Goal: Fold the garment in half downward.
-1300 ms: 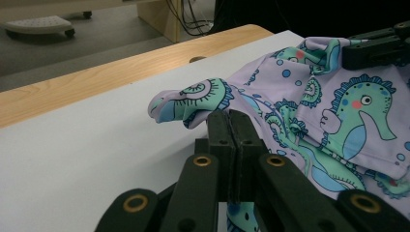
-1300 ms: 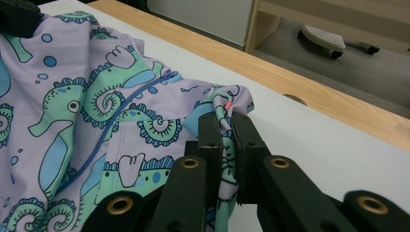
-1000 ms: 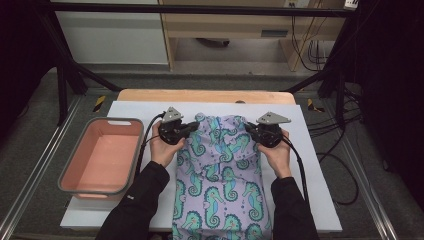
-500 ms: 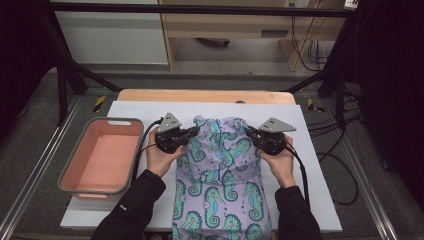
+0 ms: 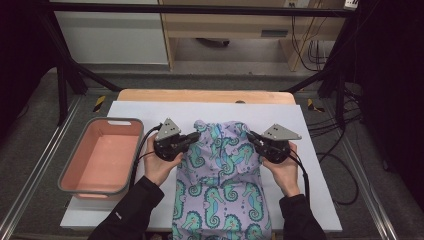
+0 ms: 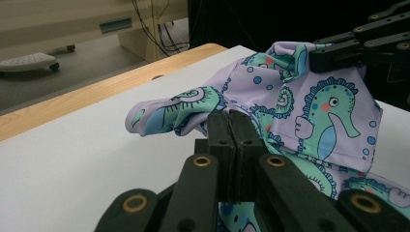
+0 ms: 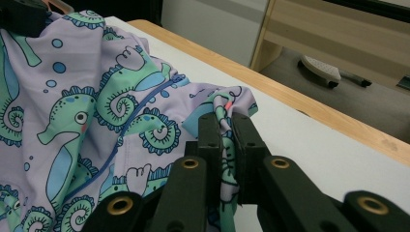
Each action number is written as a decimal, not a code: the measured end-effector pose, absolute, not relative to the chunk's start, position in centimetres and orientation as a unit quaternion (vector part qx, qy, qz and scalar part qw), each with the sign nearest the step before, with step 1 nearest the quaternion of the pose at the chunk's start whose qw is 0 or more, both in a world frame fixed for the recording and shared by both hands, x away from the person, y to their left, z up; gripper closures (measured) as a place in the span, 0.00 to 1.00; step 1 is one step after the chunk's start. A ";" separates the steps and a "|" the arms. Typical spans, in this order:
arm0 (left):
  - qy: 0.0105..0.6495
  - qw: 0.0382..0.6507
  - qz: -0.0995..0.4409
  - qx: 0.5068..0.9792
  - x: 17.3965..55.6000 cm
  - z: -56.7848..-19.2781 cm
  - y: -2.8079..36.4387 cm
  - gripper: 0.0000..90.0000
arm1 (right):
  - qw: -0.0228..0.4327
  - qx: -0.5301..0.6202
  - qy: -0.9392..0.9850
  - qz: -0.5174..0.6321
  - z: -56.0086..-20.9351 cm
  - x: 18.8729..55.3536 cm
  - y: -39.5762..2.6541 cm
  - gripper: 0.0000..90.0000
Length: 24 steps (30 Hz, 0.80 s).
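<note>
Seahorse-print cloth [image 5: 220, 170] is pinched at both edges between closed fingers [image 6: 227, 140].

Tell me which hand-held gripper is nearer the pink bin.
Left. The left hand-held gripper grips the seahorse cloth beside the pink bin; the right hand-held gripper grips the cloth's far side.

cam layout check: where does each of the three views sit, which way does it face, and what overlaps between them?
High view: fixed above the person's side, facing forward and down on the white table; both forearms, the left gripper and the right gripper rise from the bottom, pink bin at left.
Left gripper view: rides that gripper, looks along its shut jaws onto the seahorse cloth; the other gripper's jaws show top right.
Right gripper view: rides that gripper, jaws pinching a cloth fold, facing the table's far wooden edge.
Shared: all show the cloth and table.
</note>
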<state>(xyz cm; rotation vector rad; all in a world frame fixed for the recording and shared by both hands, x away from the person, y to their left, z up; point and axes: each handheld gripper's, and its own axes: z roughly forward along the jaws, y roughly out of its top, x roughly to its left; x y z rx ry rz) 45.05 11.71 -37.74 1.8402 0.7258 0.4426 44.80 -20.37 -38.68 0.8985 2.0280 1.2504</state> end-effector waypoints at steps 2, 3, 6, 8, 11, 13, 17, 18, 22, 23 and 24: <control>0.300 0.530 0.187 0.771 44.7 -37.8 11.7 0.98 | 0.293 0.334 0.762 0.471 -38.7 44.4 -20.4 0.94; 0.298 0.530 0.188 0.771 44.5 -37.8 11.7 0.98 | 0.294 0.332 0.762 0.471 -38.7 44.1 -20.3 0.94; 0.296 0.534 0.188 0.770 44.0 -37.8 11.7 0.98 | 0.296 0.329 0.763 0.472 -38.6 43.7 -20.3 0.94; 0.293 0.537 0.187 0.769 43.5 -37.9 11.8 0.98 | 0.297 0.326 0.764 0.471 -38.5 43.4 -20.3 0.94; 0.291 0.540 0.182 0.768 42.7 -38.1 12.0 0.98 | 0.297 0.324 0.764 0.472 -38.6 42.8 -20.4 0.94; 0.292 0.540 0.179 0.769 42.2 -38.3 12.1 0.98 | 0.296 0.322 0.766 0.472 -38.8 42.4 -20.4 0.94; 0.291 0.539 0.173 0.771 41.1 -38.7 12.3 0.98 | 0.292 0.316 0.769 0.472 -39.1 41.5 -20.1 0.94; 0.290 0.539 0.173 0.772 40.8 -38.8 12.3 0.98 | 0.290 0.314 0.771 0.472 -39.2 41.2 -20.0 0.94; 0.288 0.536 0.169 0.775 39.7 -39.2 12.6 0.98 | 0.287 0.308 0.773 0.474 -39.5 40.4 -19.8 0.94; 0.290 0.537 0.167 0.775 39.3 -39.4 12.7 0.98 | 0.286 0.307 0.773 0.475 -39.6 40.2 -19.8 0.94; 0.289 0.535 0.167 0.776 39.1 -39.5 12.8 0.98 | 0.285 0.305 0.774 0.475 -39.7 39.9 -19.8 0.94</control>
